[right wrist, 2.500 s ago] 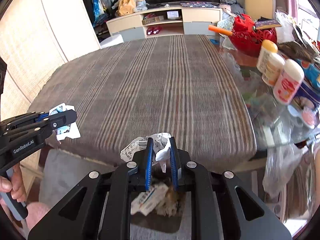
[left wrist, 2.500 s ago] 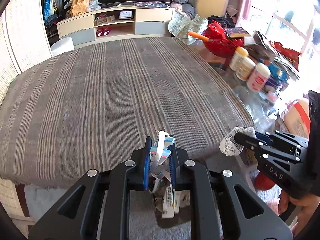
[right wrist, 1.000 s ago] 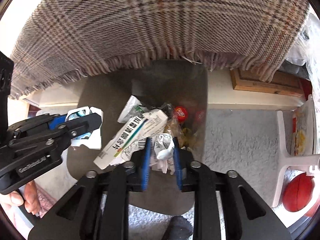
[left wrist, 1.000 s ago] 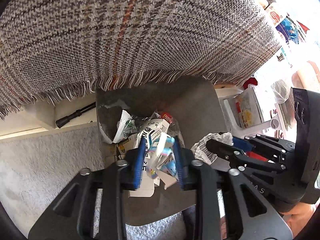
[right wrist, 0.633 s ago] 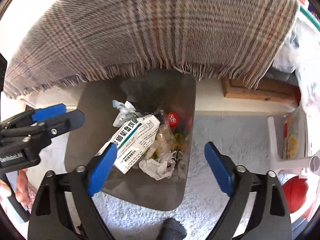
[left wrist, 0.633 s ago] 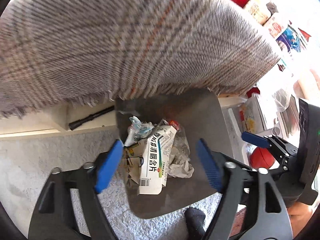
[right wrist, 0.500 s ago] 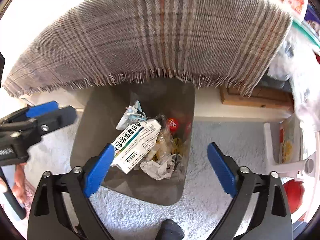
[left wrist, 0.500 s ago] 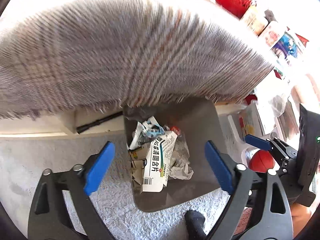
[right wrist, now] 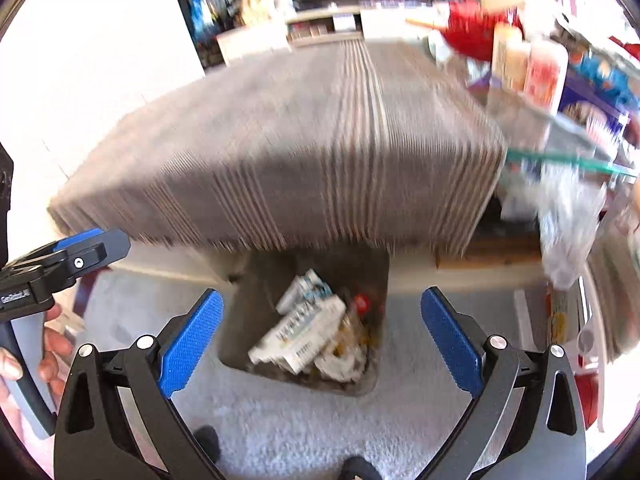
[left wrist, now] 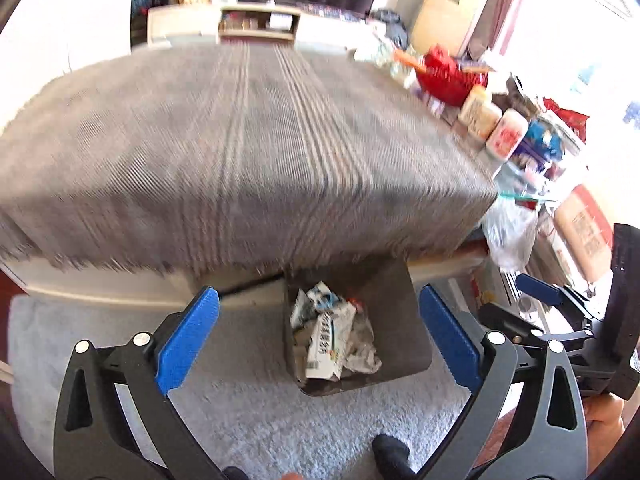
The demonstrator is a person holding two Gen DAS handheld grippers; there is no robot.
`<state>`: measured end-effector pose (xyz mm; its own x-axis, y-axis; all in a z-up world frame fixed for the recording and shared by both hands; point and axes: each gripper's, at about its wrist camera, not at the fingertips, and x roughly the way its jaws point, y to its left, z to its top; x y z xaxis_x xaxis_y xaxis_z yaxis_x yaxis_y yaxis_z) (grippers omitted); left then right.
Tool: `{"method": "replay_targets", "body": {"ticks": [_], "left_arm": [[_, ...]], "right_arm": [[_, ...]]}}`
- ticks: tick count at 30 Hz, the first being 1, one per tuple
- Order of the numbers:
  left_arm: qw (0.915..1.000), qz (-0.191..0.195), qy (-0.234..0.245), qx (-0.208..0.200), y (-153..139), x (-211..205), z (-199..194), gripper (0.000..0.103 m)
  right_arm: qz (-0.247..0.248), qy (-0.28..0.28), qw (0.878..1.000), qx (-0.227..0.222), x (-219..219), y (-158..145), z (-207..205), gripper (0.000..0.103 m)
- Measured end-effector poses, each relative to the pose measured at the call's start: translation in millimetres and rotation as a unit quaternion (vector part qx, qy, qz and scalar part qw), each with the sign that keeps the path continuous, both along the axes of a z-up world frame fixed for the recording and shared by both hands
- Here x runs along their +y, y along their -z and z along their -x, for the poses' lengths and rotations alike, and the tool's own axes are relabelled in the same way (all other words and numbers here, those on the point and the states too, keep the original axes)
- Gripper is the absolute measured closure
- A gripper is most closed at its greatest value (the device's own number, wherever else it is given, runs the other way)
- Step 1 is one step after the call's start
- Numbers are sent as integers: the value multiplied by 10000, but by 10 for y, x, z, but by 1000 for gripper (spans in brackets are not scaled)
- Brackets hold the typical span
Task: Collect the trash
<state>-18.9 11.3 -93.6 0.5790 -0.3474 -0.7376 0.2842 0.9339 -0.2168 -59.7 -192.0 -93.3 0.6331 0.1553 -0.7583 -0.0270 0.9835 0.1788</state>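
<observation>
A dark grey bin (left wrist: 400, 320) (right wrist: 248, 320) stands on the carpet under the table's near edge. It holds a white printed box (left wrist: 326, 340) (right wrist: 300, 332), crumpled paper (left wrist: 362, 356) and other wrappers. My left gripper (left wrist: 318, 292) hangs above the bin, its jaws opening wide with nothing between them. My right gripper (right wrist: 322, 293) is open and empty above the same bin. Each gripper shows at the other view's edge: the right gripper (left wrist: 560, 312), and the left gripper (right wrist: 92, 248) held by a hand (right wrist: 52, 352).
A table with a striped grey cloth (left wrist: 240, 140) (right wrist: 300, 140) fills the upper view, blurred. A red basket (left wrist: 448, 74) and bottles (left wrist: 504, 132) crowd its right side. A clear plastic bag (left wrist: 508, 232) hangs at its corner. Grey carpet (left wrist: 240, 400) lies below.
Both grippers opened and let their paper scraps fall into the bin. Both then rose and tilted up, so the tabletop has come into view.
</observation>
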Motion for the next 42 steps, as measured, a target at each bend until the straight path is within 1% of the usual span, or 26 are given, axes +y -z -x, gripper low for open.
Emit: {"method": "replay_targets", "body": {"ticks": [4,7,10,12,15,19,21,24,26,30,35,37,38,39,42], "left_arm": [[9988,-150,-228,-397,-356,111,115,8],[9970,-220,-372,-644,-558,172,166,8],[9953,-209,-449,-829,-743,182,205,8],[9935,-239,-516,-984,-898,193,214,8],[9902,-272,-601,-1230,-1112,202,224,8],[9850,-432,-628,-1545,-1348,178,215,8],[9825,-446,-667,-1682,-1413,164,227,8],[9790,-433,-720,-1856,-1460,167,244,8],[9767,-491,-767,-1944,-1430,166,272,8],[9732,-580,-761,-2092,-1385,181,345,8],[9782,-365,-789,-1883,-1288,246,383,8],[9777,-403,-748,-1920,-1262,231,403,8],[9754,-510,-778,-1997,-1258,216,416,8],[9746,-536,-803,-2021,-1257,230,422,8],[9770,-383,-854,-1914,-1241,283,398,8]], "right_arm": [[257,54,9987,-440,-12,-332,113,3],[254,159,9965,-786,-83,-590,189,3],[308,279,9934,-1065,-118,-817,190,3],[297,398,9915,-1203,-145,-990,165,3],[273,430,9891,-1383,-159,-1203,131,3],[367,465,9849,-1629,-109,-1473,100,3],[395,476,9825,-1758,-92,-1581,88,3],[406,535,9785,-1951,-70,-1626,98,3],[383,583,9767,-2030,-57,-1616,120,3],[541,546,9755,-2062,20,-1545,160,3],[787,529,9733,-2091,100,-1504,200,3],[789,564,9750,-1998,104,-1476,195,3],[752,583,9758,-1969,102,-1468,200,3],[711,611,9763,-1952,91,-1463,208,3],[764,666,9758,-1938,73,-1459,213,3]]}}
